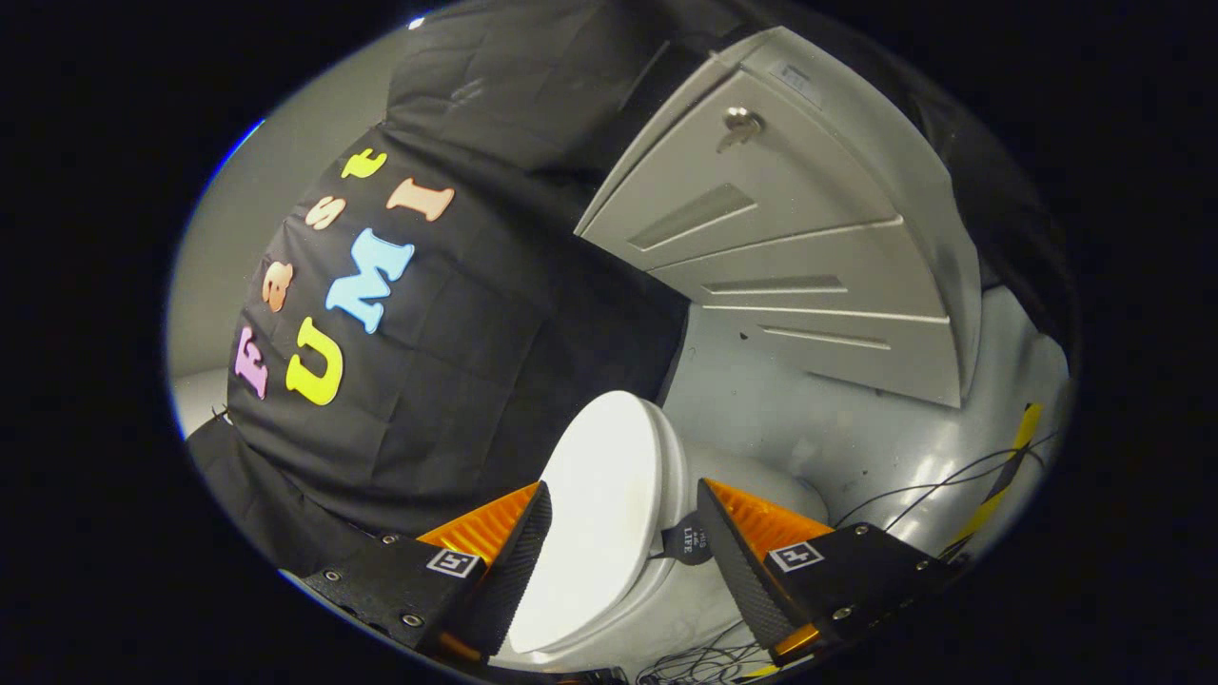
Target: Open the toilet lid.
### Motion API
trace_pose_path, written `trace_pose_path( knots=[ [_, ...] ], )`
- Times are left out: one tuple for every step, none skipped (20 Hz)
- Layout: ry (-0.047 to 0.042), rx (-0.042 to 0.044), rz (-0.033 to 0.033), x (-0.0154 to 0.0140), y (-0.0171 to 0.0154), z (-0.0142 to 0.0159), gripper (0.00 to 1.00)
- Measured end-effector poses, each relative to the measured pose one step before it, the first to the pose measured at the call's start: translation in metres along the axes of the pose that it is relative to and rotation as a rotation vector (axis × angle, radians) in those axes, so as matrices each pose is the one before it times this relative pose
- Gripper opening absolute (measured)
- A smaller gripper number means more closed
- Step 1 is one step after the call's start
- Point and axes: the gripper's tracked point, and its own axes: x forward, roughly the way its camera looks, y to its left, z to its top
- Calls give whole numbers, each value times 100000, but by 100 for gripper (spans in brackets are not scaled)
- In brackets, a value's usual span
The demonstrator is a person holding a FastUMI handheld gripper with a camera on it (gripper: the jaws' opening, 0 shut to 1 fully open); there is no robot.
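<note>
White toilet lid [595, 514] lies shut on the toilet, between the gripper [623, 542]'s wide-open jaws. Slip one jaw under its front edge, then lift slowly up and back.

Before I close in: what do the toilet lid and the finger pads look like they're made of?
Toilet lid: smooth, glossy white, likely hard plastic; it shows soft light reflections and no texture. It sits between the open fingers of the hand-held gripper. Finger pads: black with a fine dotted grip texture, probably rubber, backed by ribbed orange plastic. Neither pad clearly touches the lid.
</note>
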Motion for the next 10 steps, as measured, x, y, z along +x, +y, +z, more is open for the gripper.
trace_pose_path(
  knots=[
    [829,2056,-568,302,-745,-594,94],
    [1208,1932,-995,286,-704,-487,94],
    [1038,2166,-521,184,-476,-532,94],
    [1209,2188,-383,286,-353,-421,94],
    [1695,1511,-631,227,-403,-575,94],
    [1699,825,-1272,288,-473,-516,94],
    [772,315,1043,111,-16,-514,92],
    [489,-187,70,255,-119,-182,79],
    [1200,-66,-645,243,-313,-406,73],
    [764,659,-507,71,-276,-219,62]
  ],
)
